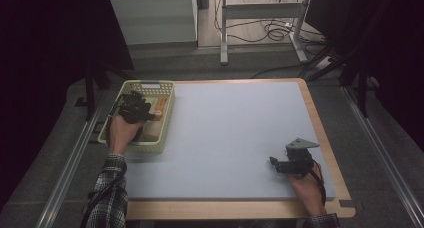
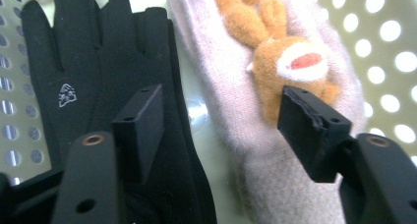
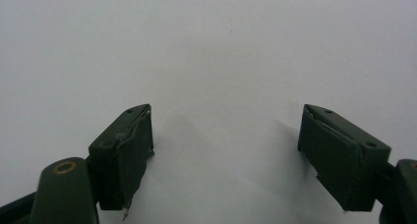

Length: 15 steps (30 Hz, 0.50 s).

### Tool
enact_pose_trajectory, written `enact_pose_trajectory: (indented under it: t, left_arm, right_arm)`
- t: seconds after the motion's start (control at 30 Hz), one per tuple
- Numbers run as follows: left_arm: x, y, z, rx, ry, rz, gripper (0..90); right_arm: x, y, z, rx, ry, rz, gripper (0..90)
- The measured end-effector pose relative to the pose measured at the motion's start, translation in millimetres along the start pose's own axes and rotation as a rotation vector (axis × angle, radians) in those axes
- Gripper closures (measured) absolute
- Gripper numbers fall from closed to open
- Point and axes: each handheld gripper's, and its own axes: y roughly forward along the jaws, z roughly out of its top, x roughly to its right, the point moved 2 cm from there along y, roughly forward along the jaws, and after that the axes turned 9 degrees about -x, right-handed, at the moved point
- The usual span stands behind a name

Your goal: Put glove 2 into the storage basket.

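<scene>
A pale green perforated basket (image 1: 147,84) stands at the table's far left. My left gripper (image 1: 135,108) is down inside it. In the left gripper view a black glove (image 2: 98,52) lies beside a beige woolly mitten (image 2: 231,135) with an orange plush animal (image 2: 280,52) on it. The left gripper (image 2: 219,94) is open: one jaw stands over the black glove, the other by the plush animal, and neither presses on anything. An orange patch (image 1: 159,108) shows in the basket from above. My right gripper (image 1: 272,161) rests low at the near right, and its jaws (image 3: 223,108) are open over bare mat.
A light blue mat (image 1: 235,133) covers the wooden tabletop (image 1: 320,128). The basket wall (image 2: 388,47) rises close behind the mitten. Beyond the table stand a metal frame's legs (image 1: 224,38) and loose cables (image 1: 272,30) on the floor.
</scene>
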Motion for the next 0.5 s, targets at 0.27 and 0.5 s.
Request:
enact_pose_trajectory:
  t: [0.27,0.5]
  left_arm:
    - [-3.6,-14.7,-7.1,0.096,-0.027,-0.067,17.1]
    - [-4.1,-22.2,-18.0,0.142,0.000,-0.097,9.6]
  right_arm:
    - [0.0,-0.1,0.0,-0.001,-0.001,-0.001,20.9]
    - [0.0,-0.2,0.0,-0.001,-0.002,-0.003,20.7]
